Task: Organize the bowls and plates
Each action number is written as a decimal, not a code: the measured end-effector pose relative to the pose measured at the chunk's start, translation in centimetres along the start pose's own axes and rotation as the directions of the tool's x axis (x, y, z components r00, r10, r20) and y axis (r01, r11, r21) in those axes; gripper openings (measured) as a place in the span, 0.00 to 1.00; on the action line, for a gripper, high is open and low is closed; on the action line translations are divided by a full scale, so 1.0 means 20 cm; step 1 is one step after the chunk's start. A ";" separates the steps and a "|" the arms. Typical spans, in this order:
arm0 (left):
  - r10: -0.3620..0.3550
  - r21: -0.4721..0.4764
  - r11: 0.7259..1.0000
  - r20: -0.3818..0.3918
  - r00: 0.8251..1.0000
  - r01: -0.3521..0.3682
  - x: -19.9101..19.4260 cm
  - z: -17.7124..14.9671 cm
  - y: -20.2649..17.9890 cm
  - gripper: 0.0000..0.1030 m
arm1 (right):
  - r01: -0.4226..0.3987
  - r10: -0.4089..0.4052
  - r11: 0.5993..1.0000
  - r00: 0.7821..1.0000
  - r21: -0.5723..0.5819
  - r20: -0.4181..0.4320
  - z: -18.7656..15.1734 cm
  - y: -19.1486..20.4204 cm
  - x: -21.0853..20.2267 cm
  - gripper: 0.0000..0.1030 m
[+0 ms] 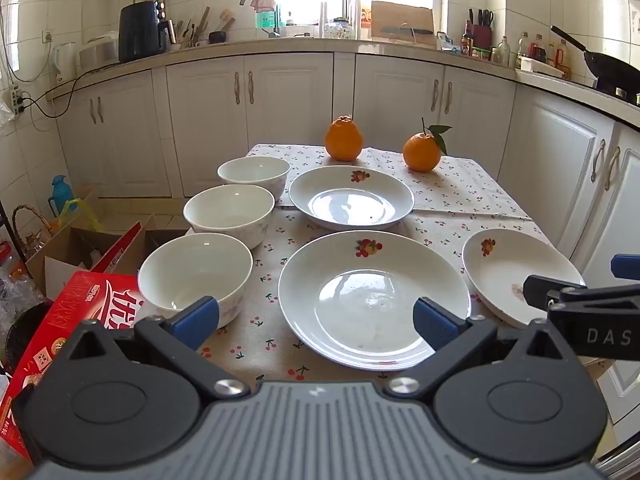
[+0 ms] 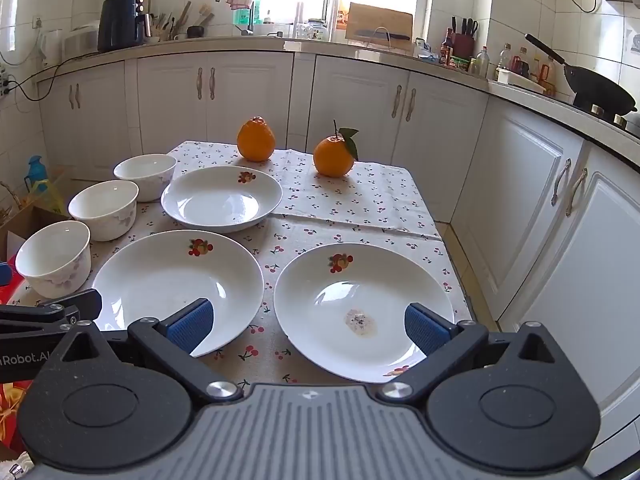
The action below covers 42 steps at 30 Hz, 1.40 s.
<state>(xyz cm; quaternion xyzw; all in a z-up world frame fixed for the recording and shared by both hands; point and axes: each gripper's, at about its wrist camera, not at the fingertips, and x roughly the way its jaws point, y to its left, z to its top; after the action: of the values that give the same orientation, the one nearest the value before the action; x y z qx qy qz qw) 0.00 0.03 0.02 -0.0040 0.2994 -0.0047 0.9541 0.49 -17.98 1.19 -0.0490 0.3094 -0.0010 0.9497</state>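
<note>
Three white plates with fruit prints lie on the cherry-print tablecloth: a near middle plate (image 1: 372,300) (image 2: 176,280), a far plate (image 1: 350,196) (image 2: 222,198) and a right plate (image 1: 516,272) (image 2: 360,308) with a small stain. Three white bowls stand in a row along the left edge: near (image 1: 196,276) (image 2: 54,258), middle (image 1: 230,212) (image 2: 105,209), far (image 1: 254,174) (image 2: 146,174). My left gripper (image 1: 316,322) is open and empty above the near edge of the middle plate. My right gripper (image 2: 306,326) is open and empty above the near edge of the right plate.
Two oranges (image 1: 343,139) (image 1: 421,152) sit at the table's far end. A red carton (image 1: 76,320) and cardboard boxes (image 1: 68,248) stand on the floor to the left. White kitchen cabinets (image 1: 288,112) surround the table behind and to the right.
</note>
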 end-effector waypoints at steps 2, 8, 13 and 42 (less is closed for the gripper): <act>0.001 0.004 1.000 -0.003 1.000 -0.001 0.00 0.00 0.00 0.99 | 0.000 0.000 1.000 1.000 -0.001 0.003 0.00 0.00 0.00 1.00; 0.007 0.010 1.000 -0.005 1.000 -0.007 0.01 0.00 0.00 0.99 | 0.002 -0.002 1.000 1.000 -0.002 0.003 0.00 0.00 0.00 1.00; 0.009 0.013 1.000 -0.005 1.000 -0.009 0.00 -0.01 -0.01 0.99 | 0.001 -0.001 1.000 1.000 -0.004 0.006 0.01 0.00 -0.01 1.00; 0.007 0.003 1.000 -0.010 1.000 -0.007 0.02 -0.01 0.00 0.99 | -0.006 0.006 1.000 1.000 -0.013 0.006 0.00 0.01 0.00 1.00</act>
<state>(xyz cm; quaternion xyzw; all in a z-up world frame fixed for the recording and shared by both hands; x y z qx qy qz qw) 0.20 0.00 -0.47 -0.0015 0.3043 -0.0019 0.9526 0.47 -17.83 1.23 -0.0543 0.3069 0.0038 0.9502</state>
